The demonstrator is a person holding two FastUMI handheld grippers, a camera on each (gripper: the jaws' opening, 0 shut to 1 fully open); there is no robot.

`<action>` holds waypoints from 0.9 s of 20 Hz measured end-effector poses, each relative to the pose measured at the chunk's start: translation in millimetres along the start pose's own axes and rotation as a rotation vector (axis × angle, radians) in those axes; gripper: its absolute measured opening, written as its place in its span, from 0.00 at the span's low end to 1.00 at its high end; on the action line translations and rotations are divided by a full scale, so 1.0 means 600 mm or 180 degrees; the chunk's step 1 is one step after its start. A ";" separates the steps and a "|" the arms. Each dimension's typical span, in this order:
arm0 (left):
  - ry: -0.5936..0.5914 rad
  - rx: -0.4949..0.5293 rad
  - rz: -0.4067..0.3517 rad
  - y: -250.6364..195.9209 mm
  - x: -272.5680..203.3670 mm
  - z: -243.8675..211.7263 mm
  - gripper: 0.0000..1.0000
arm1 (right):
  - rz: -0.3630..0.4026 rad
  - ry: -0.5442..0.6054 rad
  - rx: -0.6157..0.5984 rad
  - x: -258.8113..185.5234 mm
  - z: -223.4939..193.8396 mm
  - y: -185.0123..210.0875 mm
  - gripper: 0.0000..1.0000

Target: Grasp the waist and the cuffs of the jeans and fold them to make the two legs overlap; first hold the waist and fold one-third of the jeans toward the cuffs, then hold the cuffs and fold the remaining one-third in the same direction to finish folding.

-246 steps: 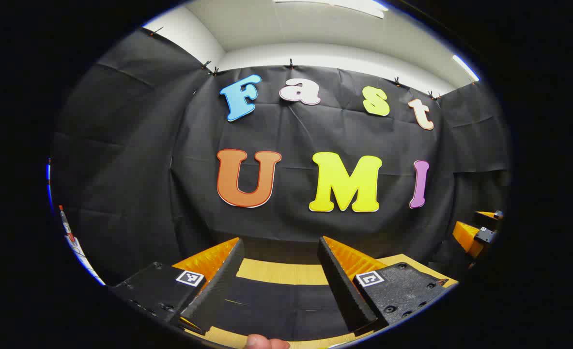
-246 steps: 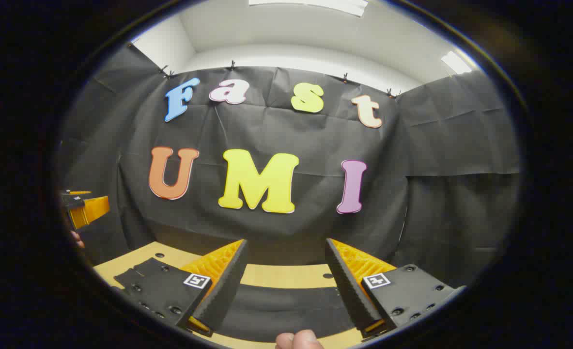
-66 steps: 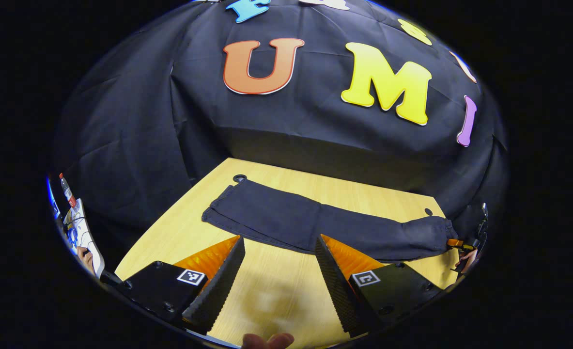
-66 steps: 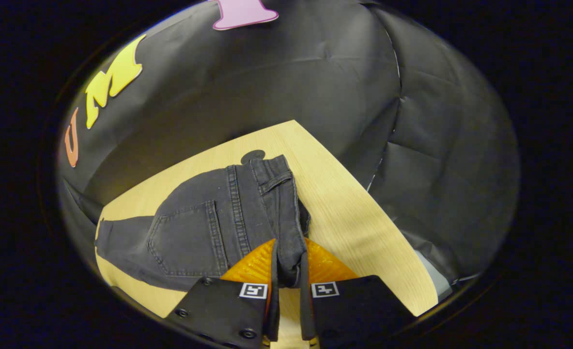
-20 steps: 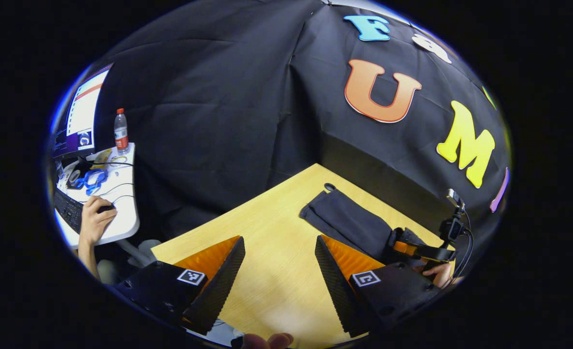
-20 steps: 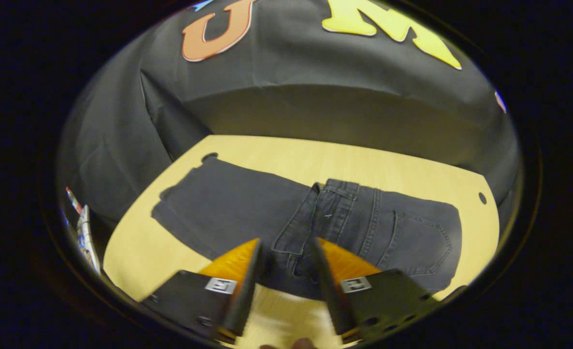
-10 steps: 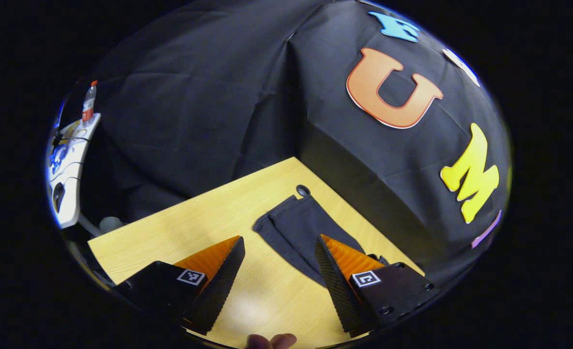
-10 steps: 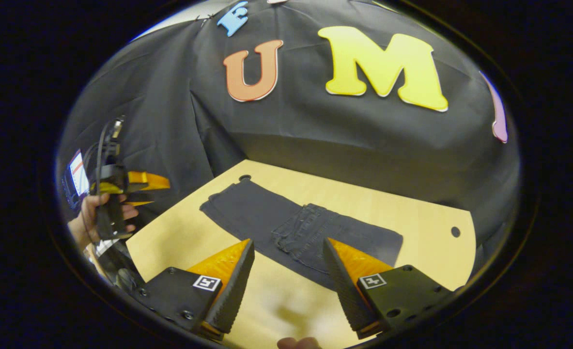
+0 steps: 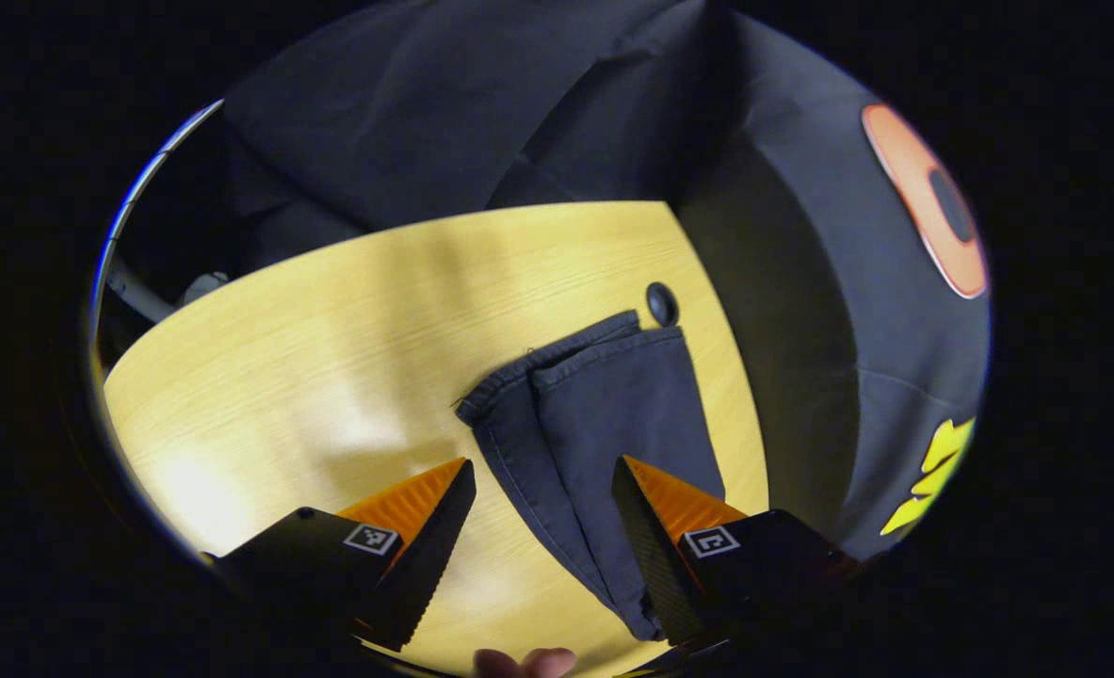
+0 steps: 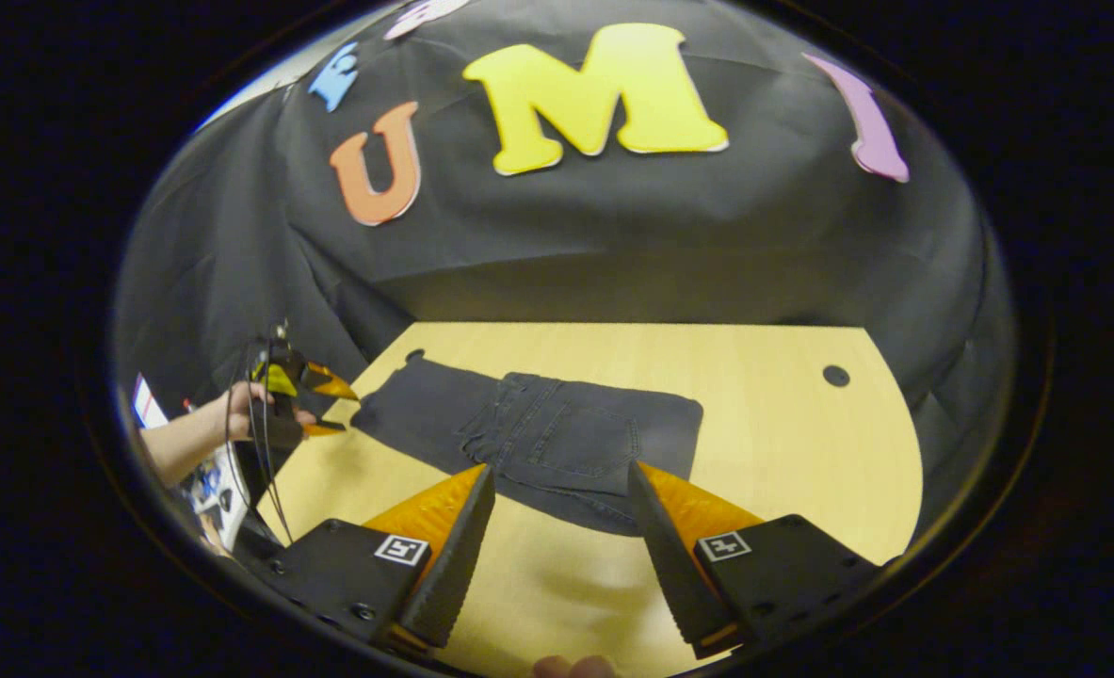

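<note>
Two stacked cuffs (image 9: 571,363) up close; folded waist (image 10: 519,414) opposite.

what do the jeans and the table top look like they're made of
The jeans look like dark grey, matte denim: stitched seams, a sewn back pocket and hemmed cuffs show, and the cloth lies limp in soft folds. The table looks like light wood or a wood-grain laminate; fine parallel grain lines run across it, and a soft glare suggests a smooth, semi-gloss finish. Which of the two, I can't tell.
</note>
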State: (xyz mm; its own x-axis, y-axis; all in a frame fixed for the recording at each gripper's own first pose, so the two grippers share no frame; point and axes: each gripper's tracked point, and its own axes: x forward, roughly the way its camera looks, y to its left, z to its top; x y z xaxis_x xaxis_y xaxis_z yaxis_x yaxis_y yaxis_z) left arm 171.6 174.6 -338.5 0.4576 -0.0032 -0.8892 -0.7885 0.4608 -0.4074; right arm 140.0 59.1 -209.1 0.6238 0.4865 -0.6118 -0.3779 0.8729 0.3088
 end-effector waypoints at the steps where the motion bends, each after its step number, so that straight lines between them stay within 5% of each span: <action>1: 0.0022 -0.0023 0.0042 0.000 0.010 0.006 0.94 | -0.0021 -0.0005 0.0077 0.005 0.003 -0.010 0.84; 11: 0.0268 -0.0069 0.0414 -0.001 0.059 0.011 0.94 | 0.0000 0.0165 0.0548 0.038 -0.019 -0.045 0.89; 13: 0.0296 -0.0081 0.0516 -0.002 0.065 0.012 0.94 | 0.0005 0.0246 0.0666 0.046 -0.034 -0.049 0.83; 14: 0.0302 -0.0070 0.0588 -0.001 0.068 0.012 1.00 | 0.0011 0.0285 0.0717 0.049 -0.042 -0.049 0.89; 18: 0.0285 0.0003 0.0922 0.009 0.084 0.008 0.91 | 0.0005 0.0330 0.0881 0.054 -0.068 -0.042 0.90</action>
State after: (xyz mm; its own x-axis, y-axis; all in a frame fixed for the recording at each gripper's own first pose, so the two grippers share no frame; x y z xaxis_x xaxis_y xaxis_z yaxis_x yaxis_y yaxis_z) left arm 192.2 181.1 -384.3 0.1755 0.0502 -0.9832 -0.8805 0.4548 -0.1340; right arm 142.1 51.3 -266.4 0.5447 0.4938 -0.6779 -0.1689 0.8563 0.4880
